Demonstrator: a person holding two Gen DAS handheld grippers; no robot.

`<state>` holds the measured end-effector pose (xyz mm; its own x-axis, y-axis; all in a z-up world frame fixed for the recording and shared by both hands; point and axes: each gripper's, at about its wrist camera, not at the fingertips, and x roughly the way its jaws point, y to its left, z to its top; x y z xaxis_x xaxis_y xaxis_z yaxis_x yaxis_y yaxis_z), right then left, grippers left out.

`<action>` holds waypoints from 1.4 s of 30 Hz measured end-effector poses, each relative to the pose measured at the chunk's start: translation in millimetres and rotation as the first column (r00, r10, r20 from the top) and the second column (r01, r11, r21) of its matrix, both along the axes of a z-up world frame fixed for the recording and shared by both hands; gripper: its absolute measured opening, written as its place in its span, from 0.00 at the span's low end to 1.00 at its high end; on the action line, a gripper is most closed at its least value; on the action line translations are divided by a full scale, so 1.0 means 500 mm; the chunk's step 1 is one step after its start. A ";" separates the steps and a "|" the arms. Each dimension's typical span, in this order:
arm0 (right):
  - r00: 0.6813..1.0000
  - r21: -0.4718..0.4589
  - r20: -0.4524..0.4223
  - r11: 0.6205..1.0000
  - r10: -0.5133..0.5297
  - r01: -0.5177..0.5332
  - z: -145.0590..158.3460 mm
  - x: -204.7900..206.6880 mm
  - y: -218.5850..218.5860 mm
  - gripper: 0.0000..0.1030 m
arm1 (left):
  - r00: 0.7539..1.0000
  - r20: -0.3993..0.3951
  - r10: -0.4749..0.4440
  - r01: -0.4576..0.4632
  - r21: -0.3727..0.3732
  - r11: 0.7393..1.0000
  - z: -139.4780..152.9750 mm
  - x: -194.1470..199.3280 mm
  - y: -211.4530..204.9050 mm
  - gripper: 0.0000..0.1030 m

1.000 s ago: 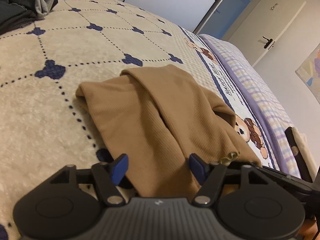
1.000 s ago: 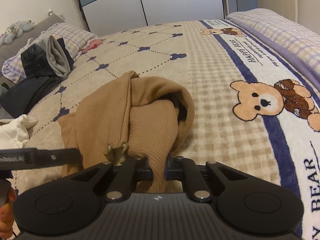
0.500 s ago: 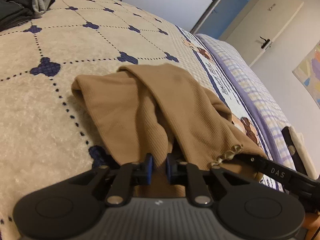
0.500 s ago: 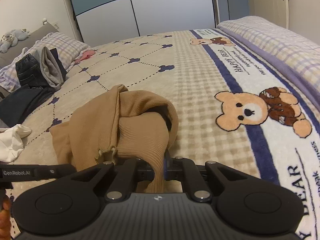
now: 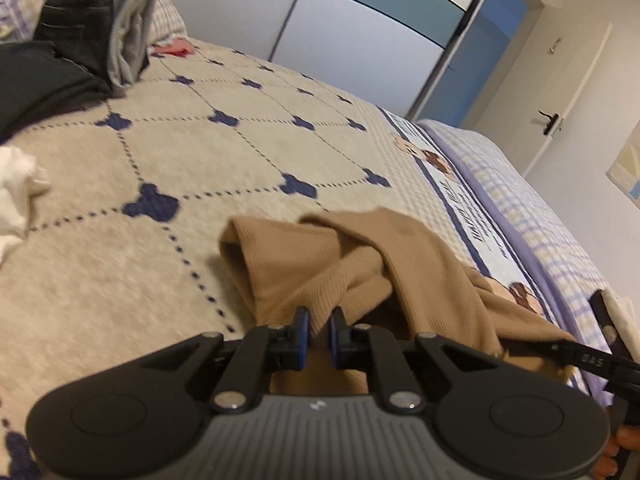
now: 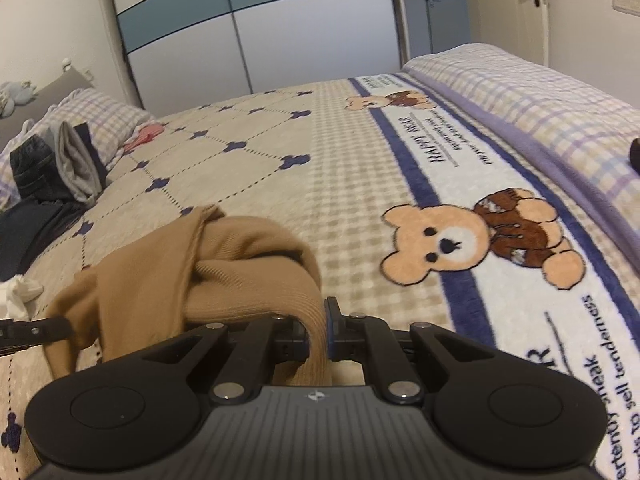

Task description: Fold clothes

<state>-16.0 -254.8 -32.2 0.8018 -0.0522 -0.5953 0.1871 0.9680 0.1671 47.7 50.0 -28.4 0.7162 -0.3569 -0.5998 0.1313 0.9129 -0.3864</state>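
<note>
A tan ribbed garment (image 5: 352, 264) lies bunched on the bed's beige blanket (image 5: 240, 160). My left gripper (image 5: 318, 330) is shut on its near edge, with the cloth pinched between the blue pads. In the right wrist view the same tan garment (image 6: 224, 264) rises in folds off the blanket (image 6: 360, 200), and my right gripper (image 6: 318, 336) is shut on a ribbed band of it. Each gripper's black arm shows at the edge of the other's view, so the two holds are close together. The garment's far side droops onto the bed.
Dark and grey clothes (image 5: 80, 52) are piled at the pillow end, also seen as a pile (image 6: 52, 172) on the left. A white cloth (image 5: 16, 196) lies at the left edge. A wardrobe (image 6: 248, 32) and a door (image 5: 560, 92) stand beyond the bed.
My left gripper has gone from open to shut on the tan garment's edge. Both grippers have lifted and pulled back, and the garment has bunched up off the blanket.
</note>
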 end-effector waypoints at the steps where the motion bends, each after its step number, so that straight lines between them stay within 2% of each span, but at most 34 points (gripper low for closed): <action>1: 1.000 -0.001 0.003 1.000 -0.006 0.006 0.002 -0.002 -0.005 0.07 | 1.000 0.000 0.010 -0.010 0.000 1.000 0.000 0.000 0.006 0.10; 7: 0.999 0.020 0.004 0.999 -0.051 0.051 0.005 -0.008 -0.036 0.07 | 0.998 0.008 0.061 -0.061 -0.003 0.998 0.006 -0.001 0.036 0.10; 12: 0.998 0.037 -0.011 0.997 -0.063 0.063 0.003 -0.011 -0.051 0.07 | 0.999 -0.024 0.022 -0.022 0.010 1.000 -0.004 0.002 0.030 0.12; 15: 0.999 0.005 -0.029 0.999 -0.045 0.045 -0.002 -0.011 -0.039 0.07 | 0.999 -0.043 0.004 -0.004 0.000 1.000 -0.010 0.005 0.024 0.25; 17: 0.999 -0.015 -0.036 0.999 -0.038 0.038 -0.004 -0.012 -0.034 0.07 | 1.000 -0.022 0.004 -0.003 0.001 1.000 -0.005 0.003 0.021 0.50; 19: 0.999 -0.014 -0.038 0.999 -0.037 0.036 -0.005 -0.012 -0.035 0.07 | 0.999 0.037 0.005 -0.005 0.014 1.000 0.008 -0.005 0.014 0.63; 22: 0.998 -0.003 -0.041 0.999 -0.039 0.039 -0.008 -0.012 -0.038 0.07 | 0.995 0.085 -0.042 0.042 0.008 0.999 0.018 -0.006 -0.004 0.68; 26: 0.998 0.002 -0.045 0.999 -0.038 0.038 -0.011 -0.010 -0.037 0.08 | 0.990 0.065 -0.122 0.124 -0.031 0.992 0.006 0.009 -0.039 0.68; 30: 0.998 0.004 -0.050 0.999 -0.039 0.040 -0.014 -0.008 -0.035 0.08 | 0.986 0.059 -0.156 0.159 -0.050 0.986 -0.005 0.022 -0.071 0.68; 34: 0.997 0.015 -0.057 0.999 -0.044 0.045 -0.018 -0.009 -0.036 0.08 | 0.983 0.064 -0.171 0.177 -0.114 0.977 -0.012 0.032 -0.085 0.67; 36: 0.997 0.019 -0.058 0.999 -0.045 0.046 -0.019 -0.010 -0.036 0.08 | 0.983 0.061 -0.171 0.179 -0.148 0.973 -0.014 0.036 -0.091 0.61; 38: 0.997 0.019 -0.059 0.999 -0.045 0.046 -0.020 -0.010 -0.034 0.08 | 0.985 0.062 -0.160 0.168 -0.164 0.972 -0.017 0.039 -0.098 0.35; 39: 0.997 0.018 -0.059 0.999 -0.044 0.045 -0.021 -0.010 -0.034 0.08 | 0.987 0.065 -0.147 0.156 -0.165 0.974 -0.018 0.039 -0.099 0.26; 40: 0.997 0.017 -0.059 0.999 -0.044 0.045 -0.021 -0.010 -0.033 0.08 | 0.989 0.070 -0.131 0.141 -0.167 0.976 -0.018 0.039 -0.099 0.12; 41: 0.997 0.018 -0.059 0.999 -0.044 0.045 -0.021 -0.010 -0.034 0.08 | 0.991 0.074 -0.115 0.126 -0.169 0.978 -0.018 0.039 -0.100 0.05; 42: 0.997 0.020 -0.059 0.999 -0.044 0.045 -0.021 -0.010 -0.035 0.08 | 0.992 0.081 -0.098 0.111 -0.174 0.978 -0.016 0.039 -0.099 0.04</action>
<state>-21.1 -272.3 -42.8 0.7626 -0.0740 -0.6426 0.2402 0.9548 0.1751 67.0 0.5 -36.6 0.7080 -0.5286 -0.4684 0.2558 0.8101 -0.5276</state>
